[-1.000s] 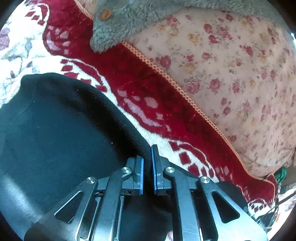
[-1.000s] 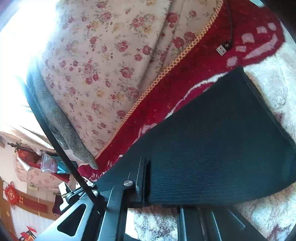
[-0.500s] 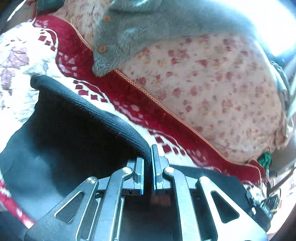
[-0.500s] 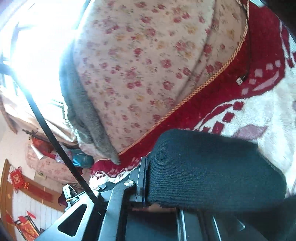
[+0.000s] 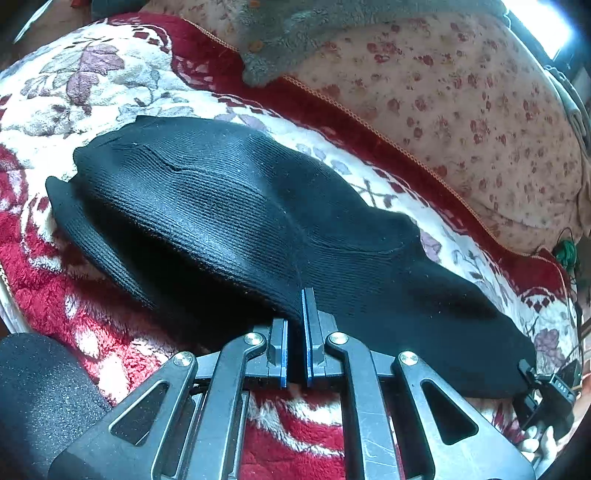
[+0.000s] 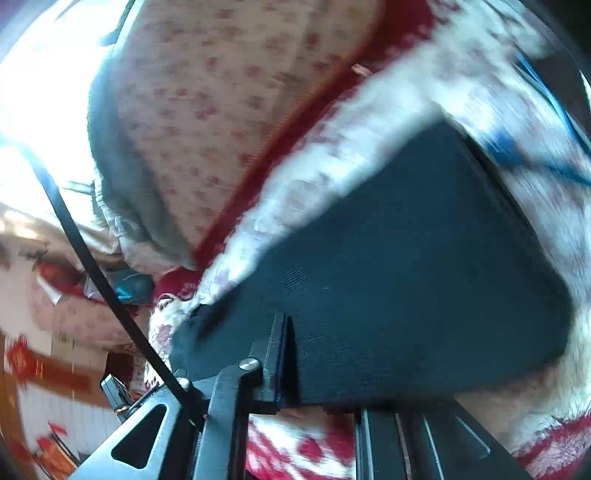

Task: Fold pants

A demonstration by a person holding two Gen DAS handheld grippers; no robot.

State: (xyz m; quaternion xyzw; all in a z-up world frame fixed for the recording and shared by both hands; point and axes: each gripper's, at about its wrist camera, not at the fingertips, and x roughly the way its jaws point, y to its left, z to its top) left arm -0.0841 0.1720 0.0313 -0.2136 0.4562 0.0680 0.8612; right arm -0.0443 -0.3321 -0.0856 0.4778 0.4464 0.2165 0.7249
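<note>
The black knit pants lie in a long doubled band across the red and white floral rug. My left gripper is shut on their near edge, at about the middle of the band, with fabric pinched between the blue pads. In the blurred right wrist view the pants spread out ahead and drape over one finger of my right gripper. Its jaws are opening, and the cloth's edge still sits between them. The other finger shows beside the fabric.
A floral cushion with a grey fleece garment on top borders the rug's far side. A black foam-like object sits at the lower left. Cables lie off the rug's right end. A black strap crosses the right wrist view.
Both grippers have carried the held edge of the pants across the rug. The raised fold seen earlier now lies flatter and stretched out. The right wrist view has become blurred.
</note>
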